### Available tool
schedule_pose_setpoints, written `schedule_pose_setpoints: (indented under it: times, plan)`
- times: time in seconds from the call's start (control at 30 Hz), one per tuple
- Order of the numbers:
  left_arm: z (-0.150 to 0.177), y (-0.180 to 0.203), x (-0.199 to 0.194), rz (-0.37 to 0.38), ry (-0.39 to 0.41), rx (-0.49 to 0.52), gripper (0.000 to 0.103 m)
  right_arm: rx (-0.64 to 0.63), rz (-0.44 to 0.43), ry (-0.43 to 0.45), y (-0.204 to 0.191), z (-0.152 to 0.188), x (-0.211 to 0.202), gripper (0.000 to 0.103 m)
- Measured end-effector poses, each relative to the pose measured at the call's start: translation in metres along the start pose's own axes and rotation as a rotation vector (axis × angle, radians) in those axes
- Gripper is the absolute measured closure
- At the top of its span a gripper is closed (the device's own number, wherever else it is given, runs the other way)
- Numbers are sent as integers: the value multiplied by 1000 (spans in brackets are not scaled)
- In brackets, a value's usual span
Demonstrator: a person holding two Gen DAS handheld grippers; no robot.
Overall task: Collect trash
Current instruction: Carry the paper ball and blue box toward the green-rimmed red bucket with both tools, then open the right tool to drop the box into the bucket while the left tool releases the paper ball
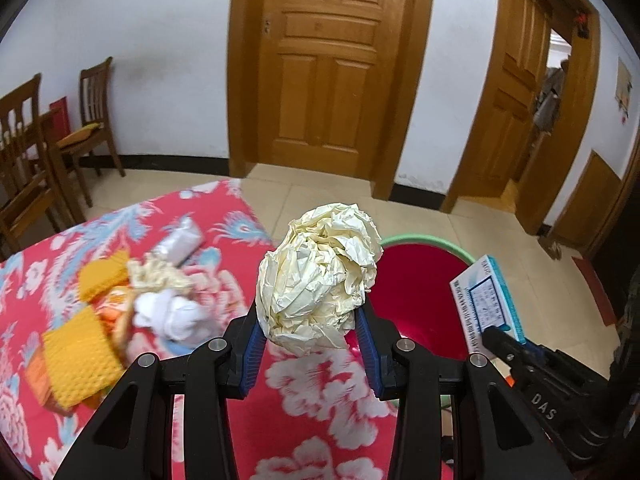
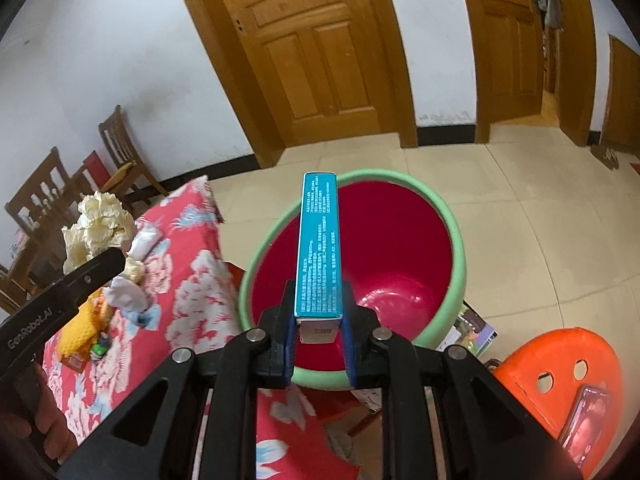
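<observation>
Crumpled cream paper ball [image 1: 318,276] gripped by left tool [image 1: 311,344]; right tool [image 2: 319,334] clamps slim blue carton [image 2: 319,248]

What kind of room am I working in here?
Most likely a dining or living room in a home: panelled wooden doors off a tiled floor, wooden dining chairs by the wall, and a table under a red floral cloth beside a red bin.

Both the left gripper [image 1: 310,344] and right gripper [image 2: 320,344] are black, angular frames with blue ribbed pads [image 1: 253,354] and silver round bolts [image 2: 256,335] behind the jaws; white lettering marks their sides.
</observation>
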State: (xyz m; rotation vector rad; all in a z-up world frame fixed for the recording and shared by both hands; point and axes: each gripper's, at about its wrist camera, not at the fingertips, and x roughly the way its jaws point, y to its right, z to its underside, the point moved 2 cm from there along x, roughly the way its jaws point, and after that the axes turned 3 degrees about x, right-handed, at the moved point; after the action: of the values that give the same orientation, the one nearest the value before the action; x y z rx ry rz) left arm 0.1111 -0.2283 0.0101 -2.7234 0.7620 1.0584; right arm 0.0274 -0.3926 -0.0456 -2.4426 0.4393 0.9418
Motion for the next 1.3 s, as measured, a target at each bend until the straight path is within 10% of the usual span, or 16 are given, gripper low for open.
schedule_pose_setpoints:
  times: [1.0, 1.3]
  plan:
    - [1, 42, 86, 48, -142, 53, 61, 107, 45, -74, 48, -7, 39, 68]
    - [0, 53, 85, 64, -145, 71, 46, 125, 50, -40, 52, -10, 27, 64]
